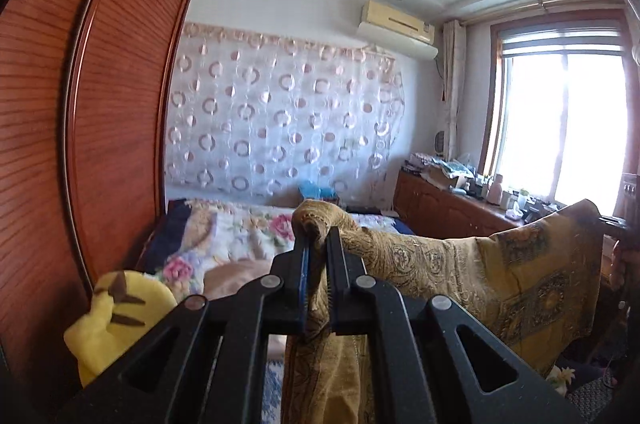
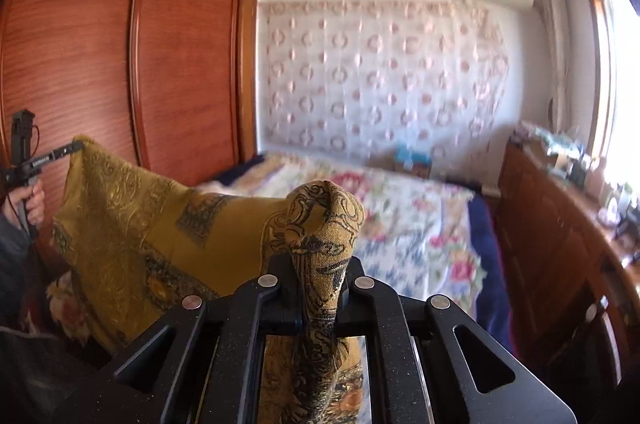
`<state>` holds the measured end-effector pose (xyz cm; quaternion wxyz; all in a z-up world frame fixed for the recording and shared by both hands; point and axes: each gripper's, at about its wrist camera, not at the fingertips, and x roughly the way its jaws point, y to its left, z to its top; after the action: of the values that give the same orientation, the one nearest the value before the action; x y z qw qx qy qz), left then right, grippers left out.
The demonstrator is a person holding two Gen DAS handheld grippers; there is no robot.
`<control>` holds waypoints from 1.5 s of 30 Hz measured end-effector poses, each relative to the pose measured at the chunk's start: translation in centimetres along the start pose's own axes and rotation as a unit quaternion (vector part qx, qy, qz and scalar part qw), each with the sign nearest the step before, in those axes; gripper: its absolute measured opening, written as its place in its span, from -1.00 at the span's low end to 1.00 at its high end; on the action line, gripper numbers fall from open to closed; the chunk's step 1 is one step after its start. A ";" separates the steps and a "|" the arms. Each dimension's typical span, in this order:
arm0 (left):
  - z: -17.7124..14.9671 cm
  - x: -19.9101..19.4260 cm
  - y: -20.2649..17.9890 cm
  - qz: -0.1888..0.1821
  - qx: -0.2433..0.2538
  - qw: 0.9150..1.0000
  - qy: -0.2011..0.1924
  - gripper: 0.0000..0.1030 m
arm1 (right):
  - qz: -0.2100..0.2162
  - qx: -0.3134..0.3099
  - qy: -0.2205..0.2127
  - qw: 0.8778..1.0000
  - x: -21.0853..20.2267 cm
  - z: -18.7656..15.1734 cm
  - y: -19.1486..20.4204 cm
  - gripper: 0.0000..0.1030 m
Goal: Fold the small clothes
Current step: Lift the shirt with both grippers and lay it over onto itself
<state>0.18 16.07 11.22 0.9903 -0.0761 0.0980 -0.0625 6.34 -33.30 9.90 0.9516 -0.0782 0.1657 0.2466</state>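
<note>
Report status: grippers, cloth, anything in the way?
Left gripper and right gripper both shut on the mustard patterned cloth. Cloth stretched between them, off the floral bedspread. Nothing in the way.

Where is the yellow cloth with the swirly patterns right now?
The yellow cloth hangs in the air above the flowery bed, stretched between the left gripper and the right gripper, each pinching a corner.

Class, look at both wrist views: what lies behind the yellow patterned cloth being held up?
Behind the yellow patterned cloth, clamped by the left gripper and right gripper, are a floral bedspread, a circle-patterned curtain and a wooden wardrobe. The bed directly behind the cloth is covered.
</note>
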 end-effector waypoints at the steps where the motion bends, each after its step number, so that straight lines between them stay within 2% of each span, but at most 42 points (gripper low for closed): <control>1: 0.6 0.1 0.0 0.000 0.002 1.000 -0.006 -0.90 | -0.001 0.002 -0.011 1.000 -0.4 0.9 -0.2 -0.90; 4: 2.0 -0.2 0.0 -0.004 0.005 1.000 -0.021 -0.90 | -0.001 0.006 -0.035 0.999 -1.0 3.0 -0.7 -0.90; 10: 3.9 -0.3 0.2 -0.003 0.013 0.999 -0.050 -0.90 | 0.001 0.003 -0.064 0.998 -1.7 4.9 -0.8 -0.90; 15: 5.4 2.2 0.5 0.004 0.022 0.999 -0.046 -0.90 | -0.012 0.015 -0.085 0.996 -1.2 7.3 -2.1 -0.90; 17: 5.4 3.6 0.3 0.008 0.024 0.999 -0.037 -0.90 | -0.029 0.016 -0.082 0.996 0.3 8.4 -3.1 -0.90; 21: 5.1 7.6 0.6 0.018 0.026 0.999 -0.006 -0.89 | -0.049 0.030 -0.056 0.997 4.5 9.1 -5.2 -0.90; 24: 3.8 11.2 1.2 0.020 0.023 0.999 0.028 -0.89 | -0.064 0.048 -0.019 0.997 8.8 8.4 -7.0 -0.90; 28: 1.3 16.2 1.5 0.040 0.034 0.996 0.073 -0.89 | -0.073 0.073 0.026 0.994 14.1 6.1 -8.9 -0.90; 31: -0.2 19.2 1.9 0.048 0.033 0.993 0.100 -0.89 | -0.085 0.066 0.064 0.992 17.8 4.3 -9.4 -0.90; 34: -1.2 21.5 1.7 0.067 0.042 0.990 0.120 -0.89 | -0.098 0.058 0.093 0.989 20.9 2.7 -9.7 -0.90; 39: -2.5 23.8 1.4 0.073 0.045 0.986 0.142 -0.87 | -0.112 0.055 0.124 0.984 24.4 0.5 -9.8 -0.89; 40: -3.0 24.3 1.3 0.072 0.050 0.984 0.152 -0.86 | -0.123 0.053 0.129 0.983 25.1 0.1 -9.8 -0.85; 42: -3.6 24.8 1.2 0.069 0.051 0.981 0.176 -0.83 | -0.135 0.058 0.140 0.979 25.8 -0.7 -9.7 -0.61; 44: -4.3 25.0 1.2 0.060 0.053 0.978 0.191 -0.64 | -0.149 0.065 0.156 0.974 26.6 -1.3 -9.9 -0.15; 45: -4.5 24.8 1.2 0.063 0.055 0.978 0.189 -0.56 | -0.149 0.069 0.160 0.973 26.7 -1.5 -10.0 -0.10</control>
<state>23.51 13.20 2.12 0.9585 -0.0019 0.2845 -0.0190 32.84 -30.53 -0.30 0.9420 -0.0746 0.3187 0.0739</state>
